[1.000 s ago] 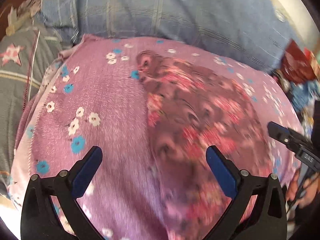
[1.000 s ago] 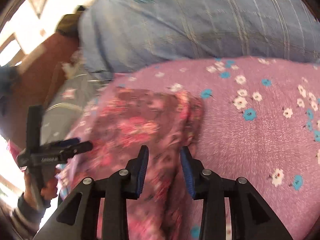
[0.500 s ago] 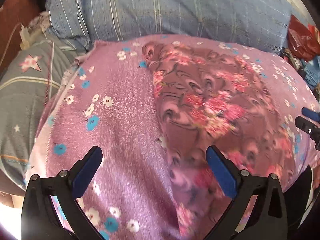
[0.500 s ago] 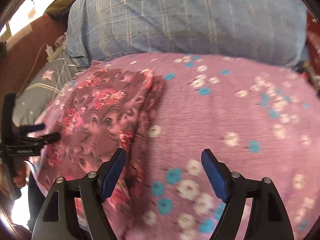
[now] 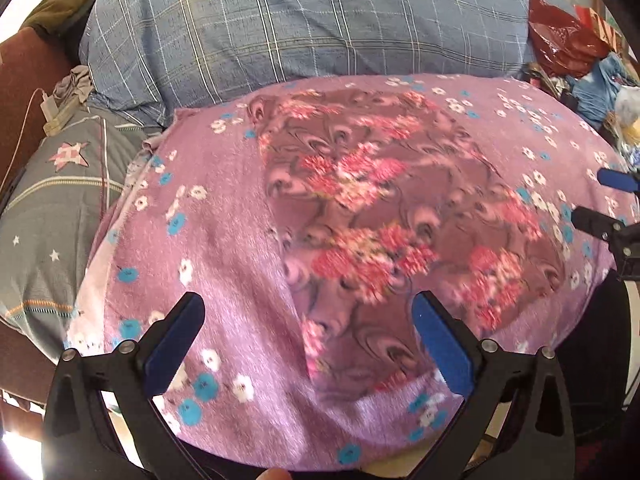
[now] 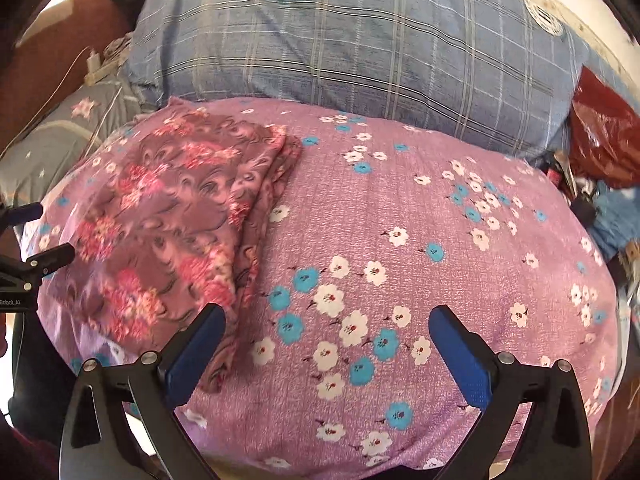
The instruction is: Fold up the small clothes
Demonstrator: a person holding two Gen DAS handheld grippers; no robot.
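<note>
Currently:
- My left claw (image 5: 308,336) is spread wide, nothing between its blue pads, hovering over the near edge of the blanket (image 5: 224,240).
- My right claw (image 6: 326,352) is just as wide, also holding nothing, over the bare flowered part of the blanket (image 6: 420,240).
- Garment (image 5: 384,216), maroon with pink floral print, lies folded flat on the blanket; neither claw touches it.
- Left view: garment sits centre to right, its near end running down between my pads toward the blanket's front edge.
- Right view: garment (image 6: 176,224) is on the left half; its stacked folded edges run along its right side, just left of my left pad.
- Right claw's tips (image 5: 600,200) show at the right edge of the left view, beside the garment's far-right side, apart from it.
- Left claw's tips (image 6: 36,240) show at the left edge of the right view, at the blanket's left edge.
- Blue plaid pillow (image 5: 304,28) lies behind the blanket, touching its far edge.
- Grey star-print pillow (image 5: 56,200) is to the left.
- Red bag (image 5: 560,40) sits far right among clutter.
</note>
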